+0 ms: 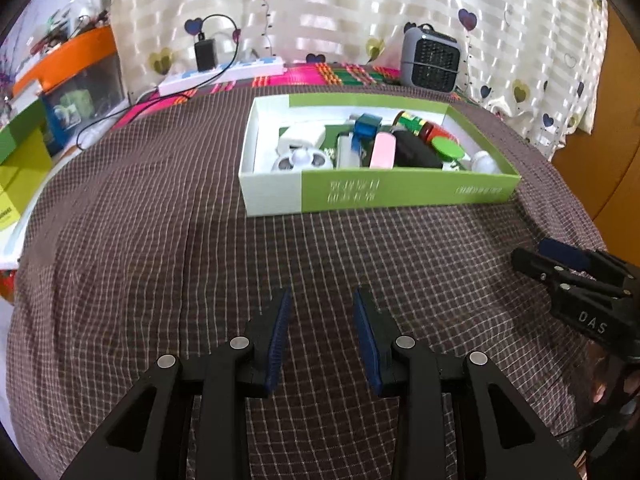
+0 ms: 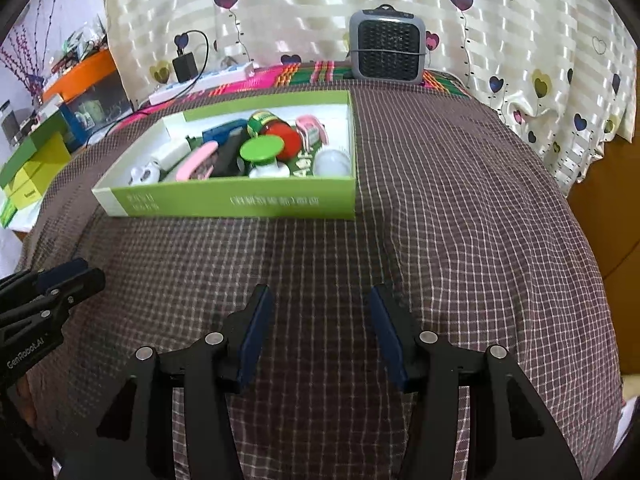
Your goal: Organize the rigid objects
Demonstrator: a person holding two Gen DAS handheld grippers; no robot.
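Note:
A green and white cardboard box [image 1: 400,196] [image 2: 240,202] stands on the checked brown cloth, far from both grippers. It holds several items: a pink case [image 1: 383,150], a black case [image 1: 416,150], a green-lidded bottle [image 2: 262,148], a red-lidded jar [image 2: 286,140], a blue block [image 1: 366,126] and a white ball [image 2: 331,162]. My left gripper [image 1: 323,292] hovers open over bare cloth with nothing between its blue pads. My right gripper [image 2: 319,290] is also open and empty, over cloth in front of the box. Each gripper shows at the edge of the other's view.
A grey fan heater [image 1: 430,60] [image 2: 386,46] stands behind the box by the heart-print curtain. A white power strip [image 1: 224,72] with a black charger and cable lies at the back left. Green and yellow boxes [image 2: 36,164] and an orange shelf stand to the left.

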